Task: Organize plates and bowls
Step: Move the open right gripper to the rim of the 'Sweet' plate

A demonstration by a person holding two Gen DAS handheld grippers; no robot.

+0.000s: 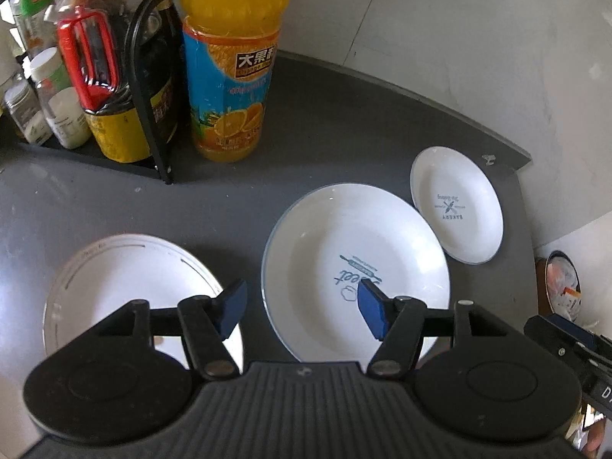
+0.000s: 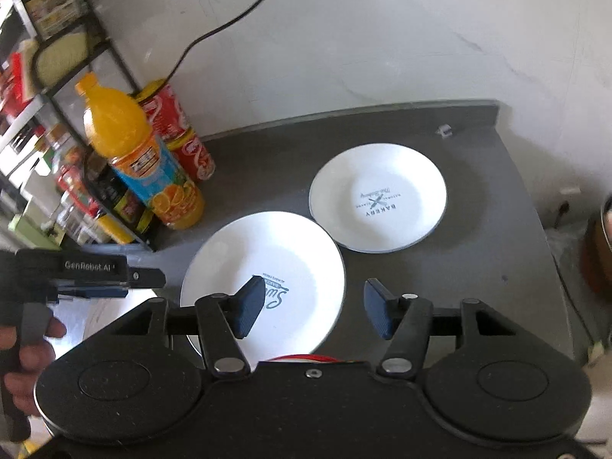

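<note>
The small plate (image 2: 378,197) at about 1 o'clock says "BAKERY" under a crossed-utensil logo, upside down from here. The big plate (image 2: 264,267) has a script word starting "Sw", rest hidden. The other gripper (image 2: 91,267) at 9 o'clock reads "GenRobot.AI". The orange juice bottle (image 1: 231,61) shows Chinese characters "大果", rest unclear.

Dark grey countertop (image 2: 440,267), pale marbled wall (image 2: 382,38) at twelve o'clock, black wire shelf rack (image 2: 95,49) at ten o'clock, black cable (image 2: 229,23) hanging down the wall, bright daylight
</note>
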